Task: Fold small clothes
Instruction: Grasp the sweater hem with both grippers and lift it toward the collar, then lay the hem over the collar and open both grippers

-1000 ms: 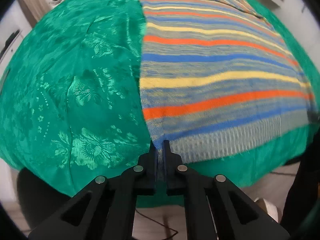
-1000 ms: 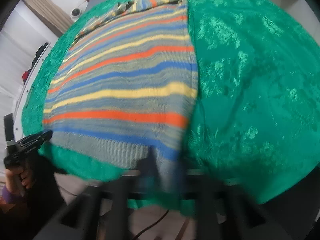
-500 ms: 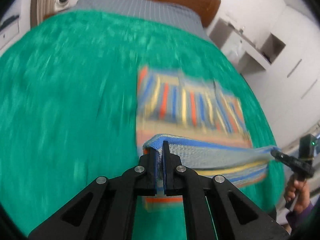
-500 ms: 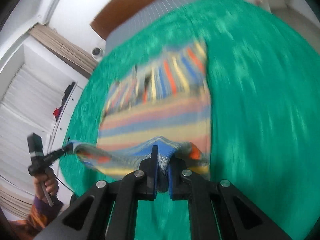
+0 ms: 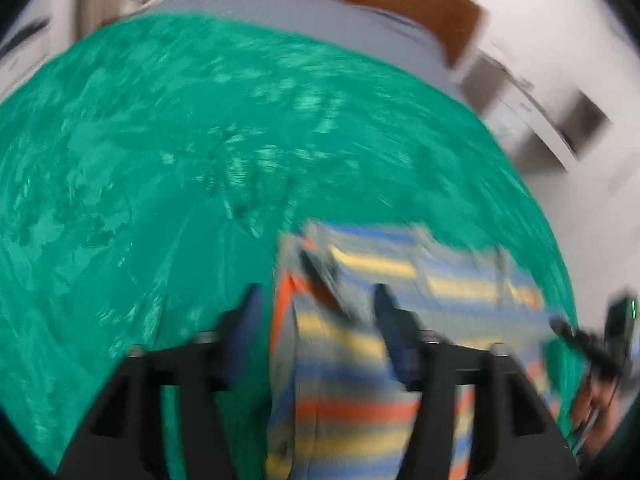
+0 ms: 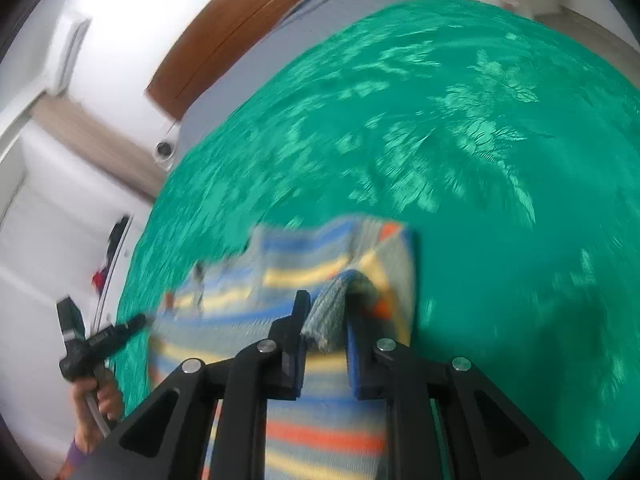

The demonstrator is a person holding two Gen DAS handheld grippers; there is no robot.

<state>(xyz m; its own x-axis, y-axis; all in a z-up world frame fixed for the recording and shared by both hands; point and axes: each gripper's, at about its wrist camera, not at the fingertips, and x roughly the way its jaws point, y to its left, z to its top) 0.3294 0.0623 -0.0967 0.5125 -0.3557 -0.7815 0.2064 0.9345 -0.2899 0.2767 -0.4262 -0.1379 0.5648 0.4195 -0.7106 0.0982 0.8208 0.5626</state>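
Here the striped knit sweater (image 6: 320, 276) lies doubled over on the green bedspread (image 6: 500, 160) — soft, light, floppy; best taken at its corners. Both grippers' jaws stand spread — left gripper (image 5: 320, 312), right gripper (image 6: 324, 320).

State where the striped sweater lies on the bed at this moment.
The striped sweater lies folded on the green bedspread, at its near edge, far from the wooden headboard. In both wrist views it sits low in the middle, between the open fingers of each gripper.

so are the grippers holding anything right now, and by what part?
Nothing held. Left gripper open over the striped sweater; right gripper open, ribbed hem corner loose between its fingers.
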